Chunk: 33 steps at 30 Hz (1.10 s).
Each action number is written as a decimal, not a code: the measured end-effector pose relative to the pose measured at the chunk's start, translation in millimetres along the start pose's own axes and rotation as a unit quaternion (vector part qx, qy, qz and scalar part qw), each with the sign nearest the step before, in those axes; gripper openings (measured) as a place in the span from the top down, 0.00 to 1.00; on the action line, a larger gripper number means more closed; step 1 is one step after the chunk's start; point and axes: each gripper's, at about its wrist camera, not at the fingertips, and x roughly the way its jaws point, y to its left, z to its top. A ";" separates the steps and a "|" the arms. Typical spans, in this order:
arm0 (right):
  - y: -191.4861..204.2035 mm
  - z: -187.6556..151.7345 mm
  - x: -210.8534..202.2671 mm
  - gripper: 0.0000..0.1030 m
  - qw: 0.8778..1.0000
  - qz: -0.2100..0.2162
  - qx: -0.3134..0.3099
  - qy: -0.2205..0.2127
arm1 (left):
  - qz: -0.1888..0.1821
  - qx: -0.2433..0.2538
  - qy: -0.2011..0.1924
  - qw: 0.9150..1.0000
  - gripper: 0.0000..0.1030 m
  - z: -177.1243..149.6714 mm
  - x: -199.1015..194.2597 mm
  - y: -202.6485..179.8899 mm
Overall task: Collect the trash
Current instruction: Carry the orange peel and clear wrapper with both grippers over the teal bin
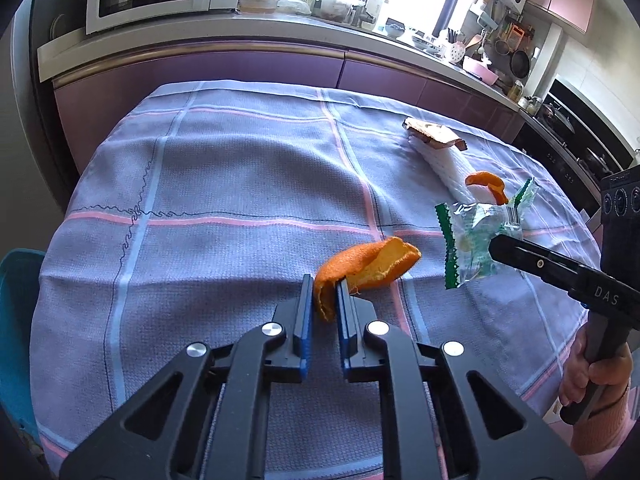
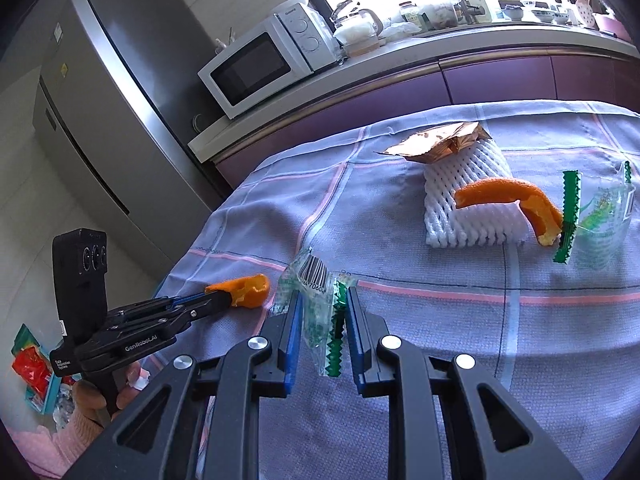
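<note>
Orange curled peel piece (image 1: 362, 270) sits pinched in the left gripper (image 1: 325, 294) above the lilac checked tablecloth (image 1: 224, 184). Right gripper (image 2: 322, 308) clamps a clear green-edged plastic wrapper (image 2: 320, 300). Beyond lie a white foam fruit net (image 2: 468, 208), second peel (image 2: 512, 200), brown foil packet (image 2: 436, 140) and another wrapper (image 2: 592, 220).

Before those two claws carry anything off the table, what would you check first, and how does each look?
1. Left gripper shut on the orange peel: ok.
2. Right gripper shut on the clear wrapper: ok, though the wrapper hangs loosely.
3. Both pieces lifted free of the tablecloth: cannot tell.
4. Trash remaining on the table: not ok. A curved peel, foam net, brown wrapper and a second clear wrapper remain.
5. Bin position: cannot tell; only a blue edge shows beside the table.
</note>
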 end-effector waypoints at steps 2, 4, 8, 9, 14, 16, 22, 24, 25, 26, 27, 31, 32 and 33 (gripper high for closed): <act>0.8 -0.1 -0.1 0.81 1.000 0.002 0.000 0.000 | -0.002 -0.001 -0.004 1.000 0.90 -1.5 -2.6 0.0; 3.3 0.4 -0.1 0.81 1.000 0.006 -0.002 0.001 | -0.002 -0.002 -0.009 1.000 0.90 -2.5 -7.1 -1.1; 9.1 2.3 -1.2 0.81 1.000 0.015 -0.010 0.000 | 0.001 -0.005 -0.020 1.000 0.91 -4.9 -18.6 0.3; 11.4 2.9 -1.0 0.81 1.000 0.019 -0.012 0.000 | 0.002 -0.006 -0.023 1.000 0.91 -5.2 -21.7 1.4; 23.1 5.0 0.5 0.81 0.999 0.032 -0.024 0.001 | 0.016 -0.010 -0.039 0.999 0.91 -8.3 -40.3 8.3; 28.1 6.1 1.7 0.81 0.999 0.037 -0.028 0.001 | 0.022 -0.013 -0.043 0.999 0.91 -9.8 -47.4 13.1; 44.3 8.8 8.3 0.81 0.998 0.054 -0.044 0.007 | 0.037 -0.029 -0.057 0.997 0.91 -17.5 -68.8 28.8; 50.5 9.2 10.9 0.81 0.997 0.061 -0.048 0.010 | 0.042 -0.034 -0.062 0.997 0.91 -19.2 -75.1 35.1; 53.4 8.9 12.3 0.81 0.997 0.063 -0.050 0.011 | 0.046 -0.035 -0.064 0.996 0.91 -20.2 -78.7 37.4; 56.5 9.1 13.7 0.81 0.996 0.066 -0.053 0.013 | 0.050 -0.036 -0.067 0.996 0.91 -20.5 -81.6 39.1; 59.4 9.4 15.0 0.81 0.996 0.070 -0.055 0.014 | 0.054 -0.038 -0.069 0.995 0.91 -21.6 -85.0 41.7; 72.5 9.7 22.0 0.81 0.994 0.081 -0.066 0.021 | 0.068 -0.040 -0.077 0.994 0.91 -25.6 -95.8 48.3; 75.9 9.7 23.9 0.81 0.994 0.084 -0.069 0.023 | 0.069 -0.042 -0.078 0.994 0.91 -26.6 -98.4 50.2; 78.9 9.8 26.0 0.81 0.993 0.086 -0.072 0.025 | 0.071 -0.044 -0.080 0.993 0.91 -27.3 -100.9 51.9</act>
